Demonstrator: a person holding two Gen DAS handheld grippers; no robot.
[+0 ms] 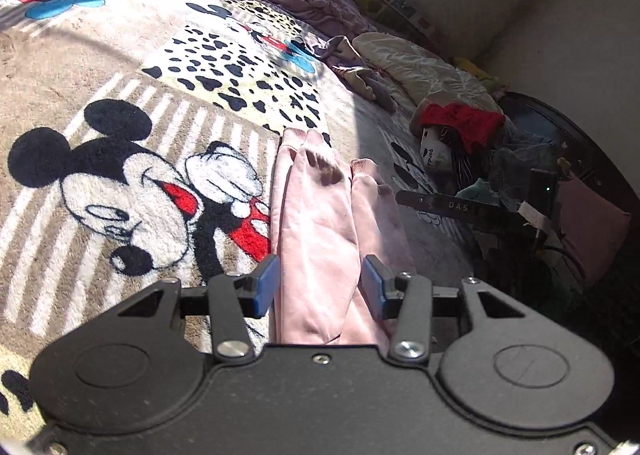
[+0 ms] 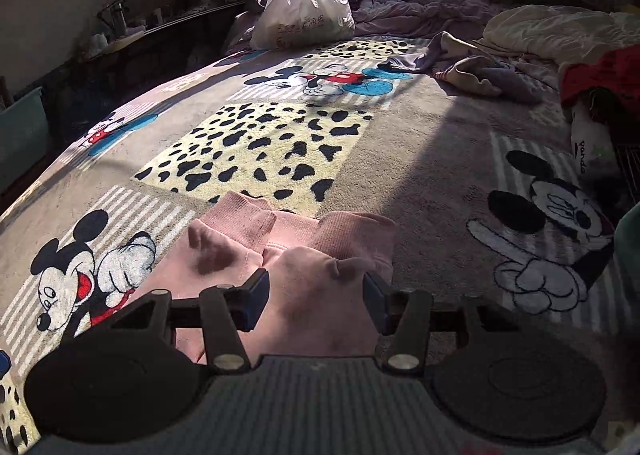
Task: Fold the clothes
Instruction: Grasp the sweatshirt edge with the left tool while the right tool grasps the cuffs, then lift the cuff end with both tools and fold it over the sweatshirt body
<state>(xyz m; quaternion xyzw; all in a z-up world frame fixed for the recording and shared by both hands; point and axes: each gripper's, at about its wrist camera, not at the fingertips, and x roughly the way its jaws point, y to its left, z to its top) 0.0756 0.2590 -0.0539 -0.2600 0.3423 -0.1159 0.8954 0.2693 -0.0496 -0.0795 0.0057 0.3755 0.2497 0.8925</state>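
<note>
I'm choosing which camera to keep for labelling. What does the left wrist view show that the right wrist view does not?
Only the left wrist view shows the right gripper reaching in from the side, and a pink cushion. Only the right wrist view shows a shelf with bottles along the wall. Both show the pink garment lying on the cartoon-mouse blanket, a white plastic bag, a red cloth, and that camera's own fingers apart with the garment beyond them.

Both wrist views close above bed, tilted down, sharing pink garment (image 1: pixel 320 223)
</note>
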